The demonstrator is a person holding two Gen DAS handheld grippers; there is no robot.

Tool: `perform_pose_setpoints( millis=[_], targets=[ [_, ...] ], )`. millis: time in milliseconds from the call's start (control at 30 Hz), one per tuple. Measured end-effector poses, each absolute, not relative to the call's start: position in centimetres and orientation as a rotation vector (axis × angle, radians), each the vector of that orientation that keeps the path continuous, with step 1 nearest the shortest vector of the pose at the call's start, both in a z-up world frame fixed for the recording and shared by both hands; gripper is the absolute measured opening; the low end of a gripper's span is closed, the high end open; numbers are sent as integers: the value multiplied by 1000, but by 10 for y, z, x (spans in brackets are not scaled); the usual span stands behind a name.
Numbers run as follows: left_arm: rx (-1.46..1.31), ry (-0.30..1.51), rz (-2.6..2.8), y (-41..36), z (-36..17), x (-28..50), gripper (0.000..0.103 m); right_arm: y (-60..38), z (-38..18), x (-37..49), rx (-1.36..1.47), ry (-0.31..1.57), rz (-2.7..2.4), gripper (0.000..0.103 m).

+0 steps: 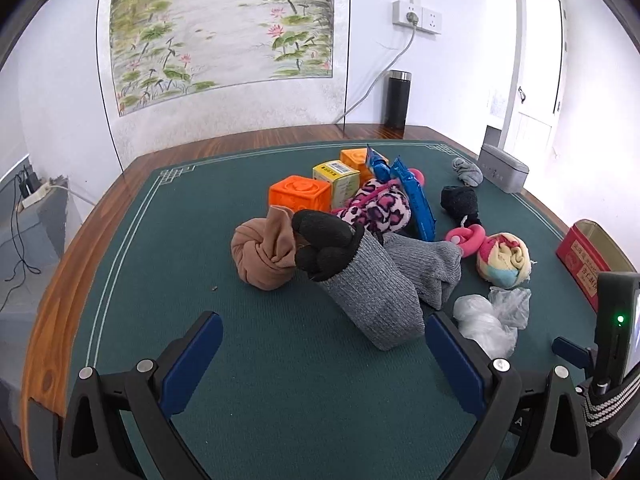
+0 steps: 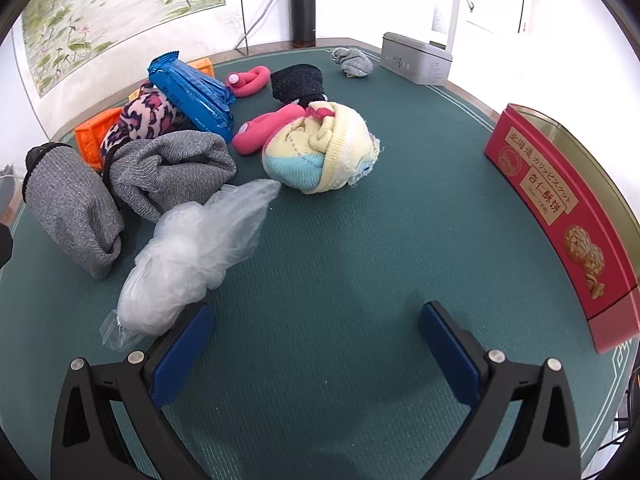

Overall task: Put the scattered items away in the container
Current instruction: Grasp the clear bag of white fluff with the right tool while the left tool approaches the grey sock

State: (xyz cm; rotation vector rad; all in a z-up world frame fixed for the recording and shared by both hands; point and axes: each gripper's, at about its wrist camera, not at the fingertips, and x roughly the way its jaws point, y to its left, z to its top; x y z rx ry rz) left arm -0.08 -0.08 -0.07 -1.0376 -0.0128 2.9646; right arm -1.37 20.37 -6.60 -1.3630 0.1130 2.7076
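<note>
Currently both grippers empty: left gripper fingers spread wide over green tabletop, facing grey sock bundle; right gripper fingers apart, clear plastic bag touching its left finger. Items lie clustered mid-tabletop; red tin stands well apart at right edge, inside not visible. Likely good practice: straddle bundle's middle, squeeze soft fabric fully, lift clear before carrying over tin.

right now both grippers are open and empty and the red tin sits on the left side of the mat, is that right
Not quite. Both the left gripper and the right gripper are open and empty, but the red tin sits on the right side of the mat, not the left. The right wrist view shows this most clearly.
</note>
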Motion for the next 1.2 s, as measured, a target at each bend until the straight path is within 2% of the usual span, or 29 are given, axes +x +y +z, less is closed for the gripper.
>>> perform_pose_setpoints(
  millis=[300, 467, 633, 800, 1200],
  targets=[
    [-1104, -48, 2951, -2, -5, -3, 102, 188, -65, -11, -1320, 138, 2714, 103],
    [-1112, -19, 2953, 0, -8, -5, 102, 209, -63, -10, -1326, 275, 2807, 103],
    [-1105, -111, 2925, -6, -9, -7, 102, 215, -58, -3, -1323, 413, 2903, 103],
    [-1091, -91, 2952, -4, -10, -7, 102, 220, -53, 3, -1316, 548, 2986, 103],
    [-1118, -49, 2957, -4, -15, -9, 102, 213, -50, 11, -1268, 482, 3071, 103]
  ],
)
